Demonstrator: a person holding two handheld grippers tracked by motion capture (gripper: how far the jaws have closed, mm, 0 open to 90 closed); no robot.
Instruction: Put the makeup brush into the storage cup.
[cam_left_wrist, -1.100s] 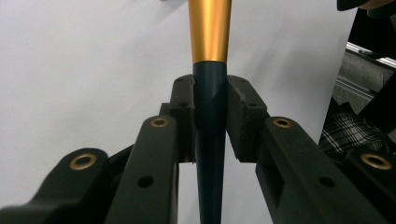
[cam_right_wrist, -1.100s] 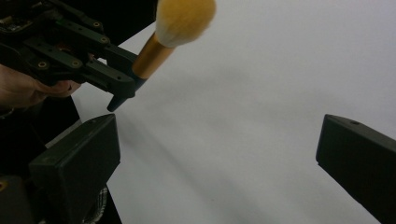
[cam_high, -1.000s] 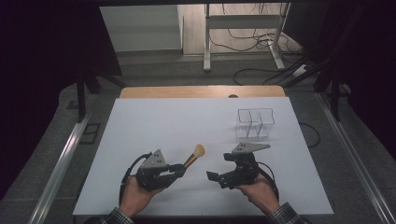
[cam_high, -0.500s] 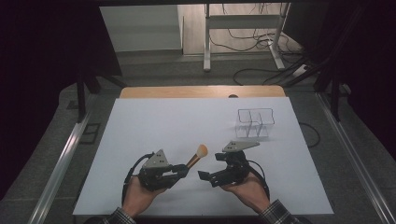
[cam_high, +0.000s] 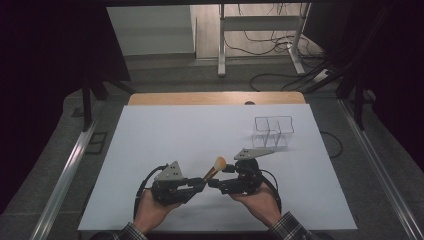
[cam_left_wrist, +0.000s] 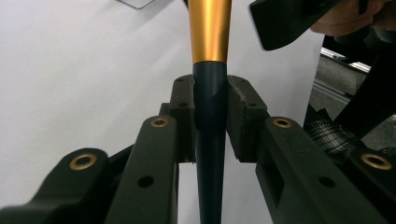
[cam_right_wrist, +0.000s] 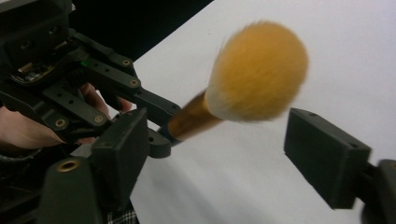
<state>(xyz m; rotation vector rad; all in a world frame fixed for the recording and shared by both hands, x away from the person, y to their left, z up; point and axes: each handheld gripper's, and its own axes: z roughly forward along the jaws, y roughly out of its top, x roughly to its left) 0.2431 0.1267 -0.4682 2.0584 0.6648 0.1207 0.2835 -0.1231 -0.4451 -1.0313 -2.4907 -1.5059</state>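
Left fingers (cam_left_wrist: 187, 105): clamped on the makeup brush (cam_high: 214, 169) handle, bristles toward 1 o'clock.
Right gripper (cam_high: 216, 183): jaws have just been closing around the brush head, not touching.
Done: brush lifted off table (cam_high: 165, 130).
Left: handover; wire rack (cam_high: 273, 131) at 1 o'clock looks the likely goal.

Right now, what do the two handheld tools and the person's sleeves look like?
Both tools, left and right, are matte black linkages of flat bars joined by brass-ringed pivots, ending in blocky black pads. Each carries a grey three-cornered plate on top and trails a black cable. A small green light glows on the left tool's body. The cuffs are plaid.
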